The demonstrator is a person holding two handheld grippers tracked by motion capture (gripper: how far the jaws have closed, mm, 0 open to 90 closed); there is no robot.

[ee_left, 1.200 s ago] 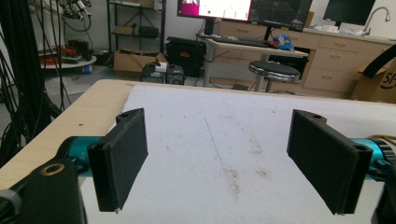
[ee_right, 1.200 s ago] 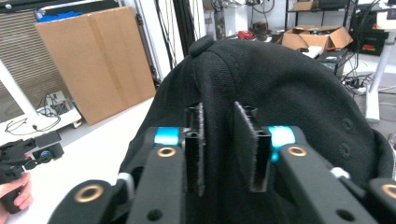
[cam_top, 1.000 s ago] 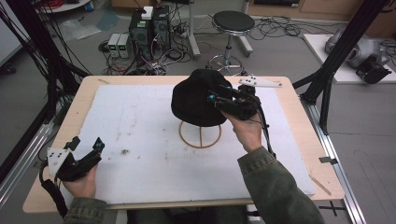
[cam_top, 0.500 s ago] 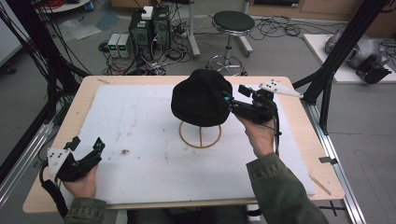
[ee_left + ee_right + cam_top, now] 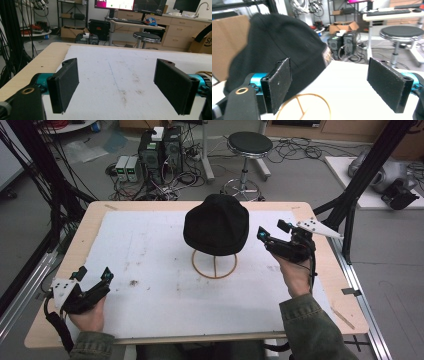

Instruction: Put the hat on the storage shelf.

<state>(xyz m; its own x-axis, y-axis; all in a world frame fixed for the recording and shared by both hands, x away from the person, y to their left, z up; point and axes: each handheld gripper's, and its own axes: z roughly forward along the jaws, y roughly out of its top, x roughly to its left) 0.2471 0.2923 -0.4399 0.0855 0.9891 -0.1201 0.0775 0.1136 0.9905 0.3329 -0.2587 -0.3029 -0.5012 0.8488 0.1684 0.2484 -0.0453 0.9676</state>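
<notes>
Black hat (image 5: 216, 224) on wooden stand (image 5: 214, 265) — right hand-held gripper (image 5: 272, 236) beside, apart.

One black hat (image 5: 216, 224), one wire stand (image 5: 214, 264), one stool (image 5: 249, 143).

Left tool (image 5: 92, 280): black body, teal collars behind the jaws, grey three-cornered plate with dark dots on top, black cable looping below the hand. Jaws are flat black rectangular pads, a small hole at each upper corner; a brass-ringed hole on the black housing, seen in the left gripper view.

Right tool (image 5: 272, 232): same build, plate pale grey with dots, black cable running along the wrist. Pads look rough and speckled.

Olive-green sleeves (image 5: 312, 327) on both forearms.
</notes>
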